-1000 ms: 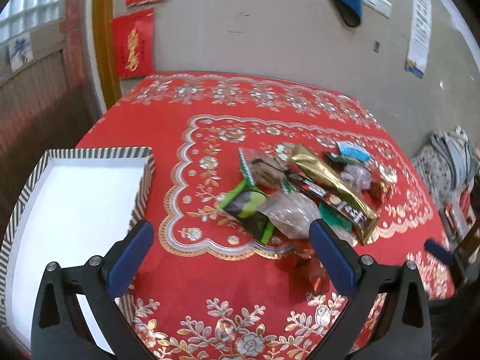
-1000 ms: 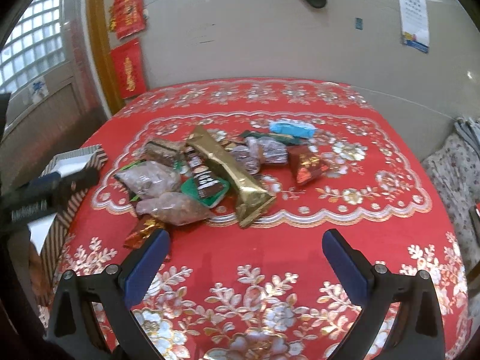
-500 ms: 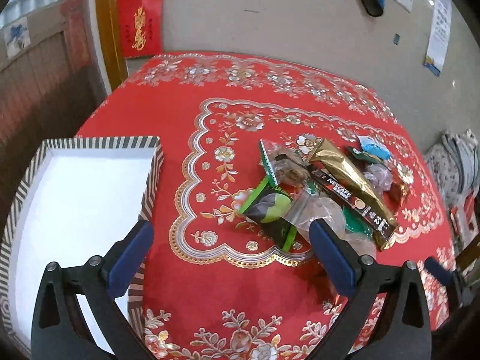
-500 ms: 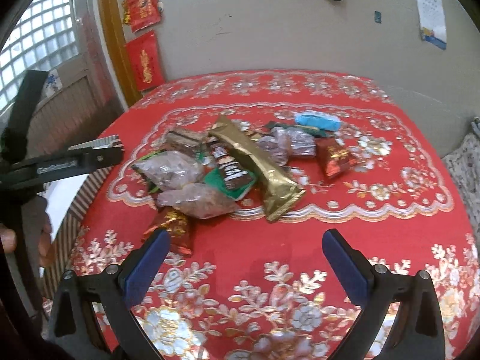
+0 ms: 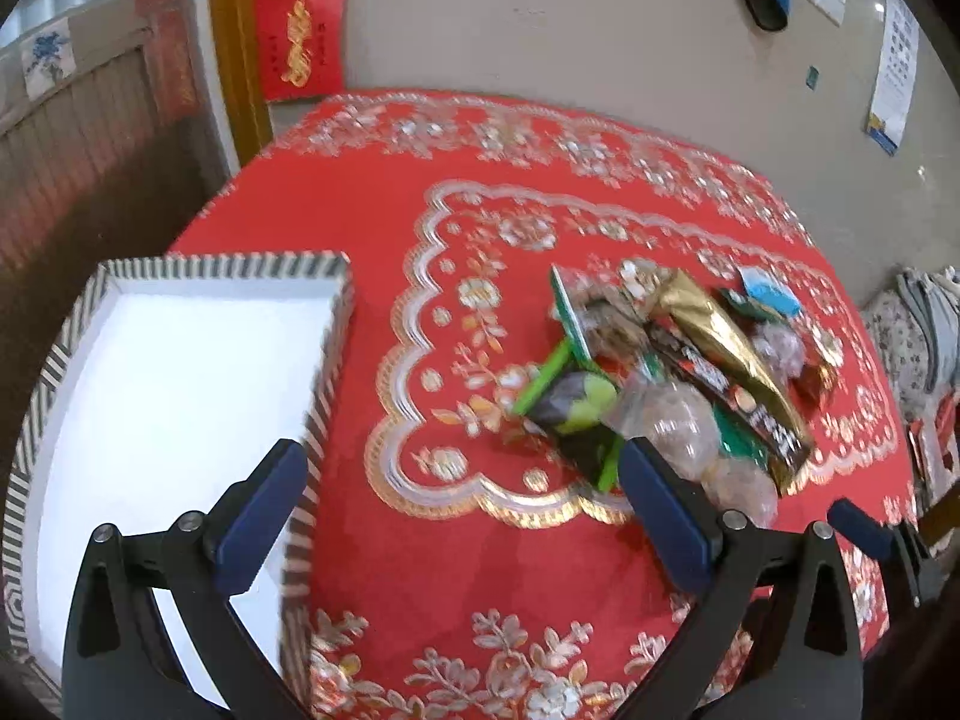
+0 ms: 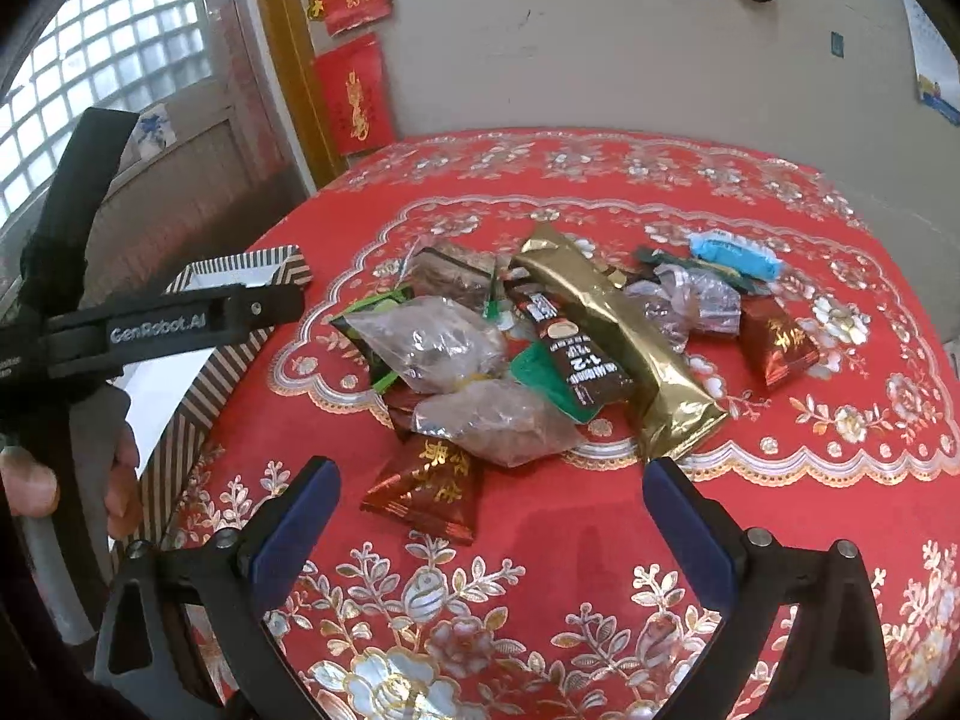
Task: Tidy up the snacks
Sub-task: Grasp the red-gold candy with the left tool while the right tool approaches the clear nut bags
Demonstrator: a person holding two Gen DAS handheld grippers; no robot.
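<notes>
A pile of snack packets lies on the red tablecloth (image 6: 540, 540): a long gold packet (image 6: 618, 336), a dark coffee stick (image 6: 570, 354), clear bags (image 6: 432, 342), a green packet (image 5: 576, 414), a blue packet (image 6: 732, 252) and red foil packets (image 6: 429, 492). A striped box with a white inside (image 5: 168, 372) sits left of the pile. My left gripper (image 5: 462, 468) is open and empty, over the cloth between box and pile. My right gripper (image 6: 489, 480) is open and empty, just in front of the near red foil packet.
The left gripper's body and the hand holding it (image 6: 114, 456) show at the left of the right wrist view. A beige wall with red hangings (image 5: 300, 42) stands behind the table. The table edge drops off at the right, with cloth items (image 5: 924, 324) beyond.
Both grippers have moved forward and lower toward the table. The pile looms larger in the right wrist view. The snacks and box have not moved.
</notes>
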